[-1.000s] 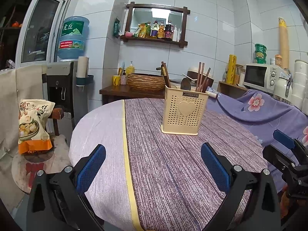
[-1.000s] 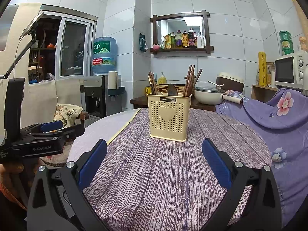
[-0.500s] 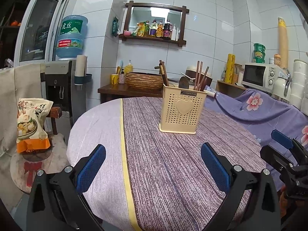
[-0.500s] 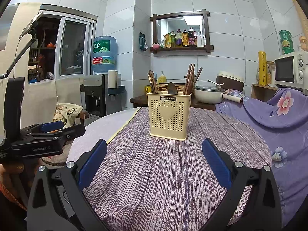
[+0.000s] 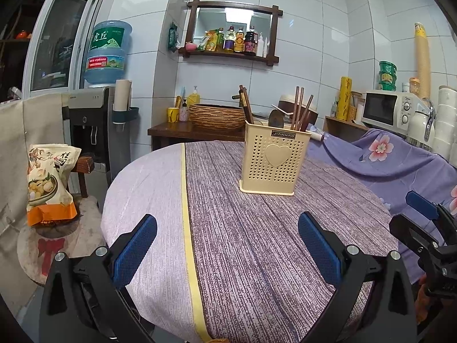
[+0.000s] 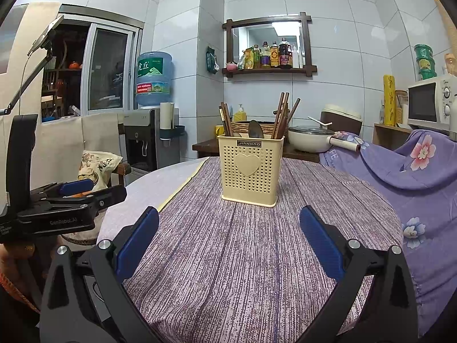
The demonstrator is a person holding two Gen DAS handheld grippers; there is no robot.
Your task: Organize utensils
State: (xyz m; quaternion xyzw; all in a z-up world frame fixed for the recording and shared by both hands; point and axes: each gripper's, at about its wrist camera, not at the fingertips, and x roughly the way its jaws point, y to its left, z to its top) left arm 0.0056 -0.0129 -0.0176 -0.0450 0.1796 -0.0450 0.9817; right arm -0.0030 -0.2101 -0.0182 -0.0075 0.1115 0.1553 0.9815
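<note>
Our fingers are spread wide on both sides and grasp nothing: the left gripper [image 5: 227, 245] and the right gripper [image 6: 228, 241] both hover low over the near edge of the desk [image 6: 228, 257], pads apart with only the striped purple cloth between them. Straight ahead of the right fingers, and ahead and slightly right of the left ones, stands the cream utensil holder [image 6: 250, 175], upright on the desk and well apart from both grippers. In it we see chopsticks [image 6: 281, 117] leaning out at its right side, another dark bunch at its left, and a spoon [image 6: 255, 129] bowl-up between them.

We judge the task to be at or near its end. Every utensil we can see already stands in the holder, and the desk between our fingers and the holder carries nothing loose. What sits behind the holder on the desk we cannot tell. If anything is left, it is likely tidying the chopsticks, which lean in two separate groups, or simply withdrawing.
</note>
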